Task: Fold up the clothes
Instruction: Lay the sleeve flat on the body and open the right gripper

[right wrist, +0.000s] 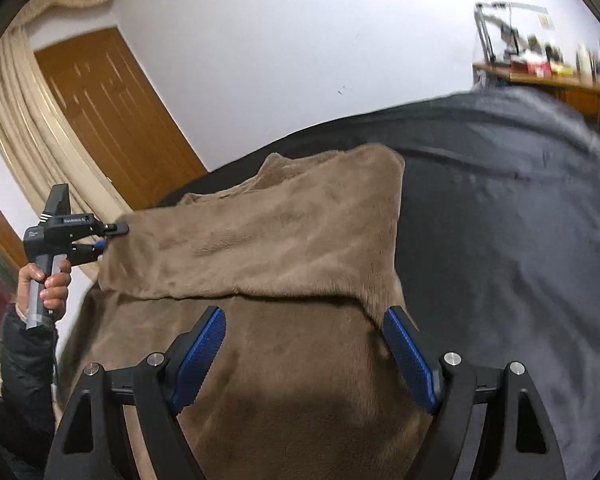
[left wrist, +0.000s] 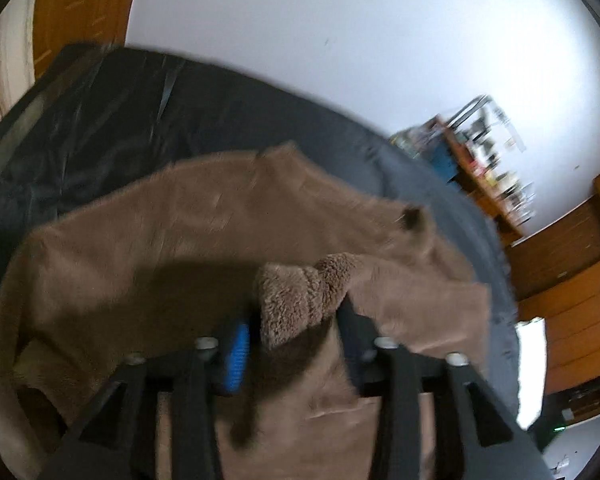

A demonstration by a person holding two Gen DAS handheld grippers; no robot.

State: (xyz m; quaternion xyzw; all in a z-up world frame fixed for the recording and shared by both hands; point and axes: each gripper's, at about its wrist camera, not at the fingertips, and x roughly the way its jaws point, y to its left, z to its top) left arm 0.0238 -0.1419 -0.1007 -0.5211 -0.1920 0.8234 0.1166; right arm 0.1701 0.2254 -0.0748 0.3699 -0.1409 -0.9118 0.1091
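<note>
Brown fleece garment point(right wrist: 260, 240) spread over a dark bedcover point(right wrist: 500, 248), upper part doubled back toward the near side in a thick fold. Exact type of garment hard to make out; sleeves and collar not distinguishable, near edge cut off by both frames.

Left wrist view blurred and tilted. Left gripper point(left wrist: 296, 312) clamped on a bunched, curly-lined edge of the garment; far finger mostly buried under the fabric, only the blue pad point(left wrist: 236, 356) of the other showing. From the right wrist view, same tool point(right wrist: 72, 236) seen at the garment's left corner, raised off the bedcover, fingertips closed on the cloth, held by a hand point(right wrist: 48, 284) in a dark sleeve point(right wrist: 24, 360).

Right gripper point(right wrist: 304, 340) spread wide just above the garment, below the fold; blue pads point(right wrist: 200, 356) well apart, nothing between them. Right fingertip touching or just short of the fold's right end, cannot tell which.

Around the garment: white wall point(right wrist: 300, 40) behind, wooden door point(right wrist: 112, 108) and cream curtain point(right wrist: 28, 120) beyond its left side, cluttered wooden shelf point(right wrist: 540, 68) beyond its right, contents too smeared to identify. Wooden drawers point(left wrist: 572, 280) at the right edge of the left wrist view.
</note>
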